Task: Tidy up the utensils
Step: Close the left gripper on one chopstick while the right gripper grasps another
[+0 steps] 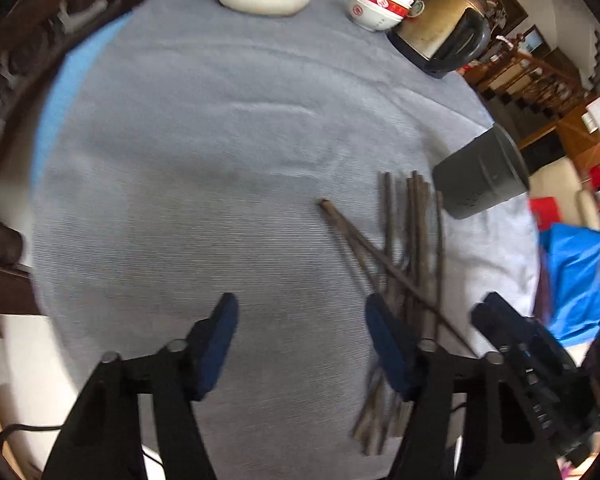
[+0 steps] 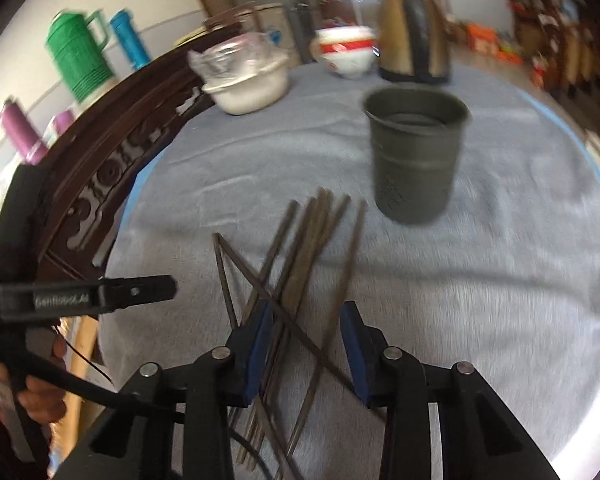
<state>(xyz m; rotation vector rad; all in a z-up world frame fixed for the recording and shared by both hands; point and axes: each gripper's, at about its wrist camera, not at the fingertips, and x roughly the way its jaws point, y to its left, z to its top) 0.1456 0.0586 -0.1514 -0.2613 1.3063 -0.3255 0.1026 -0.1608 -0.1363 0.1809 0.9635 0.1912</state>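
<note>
your right gripper (image 2: 306,344) hangs unclenched astride the chopsticks (image 2: 300,264), pads not pressing them. your left gripper (image 1: 300,344) is released over bare tabletop (image 1: 180,160) beside the pile. the chopsticks lie just before the dark holder cup (image 2: 416,152).

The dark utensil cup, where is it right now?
The dark cup stands upright on the grey cloth, just beyond and right of the chopstick pile, nearer than the kettle.

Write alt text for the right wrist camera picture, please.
The right gripper hangs open over a loose pile of dark chopsticks on a grey tablecloth. An upright dark holder cup stands just beyond.
</note>
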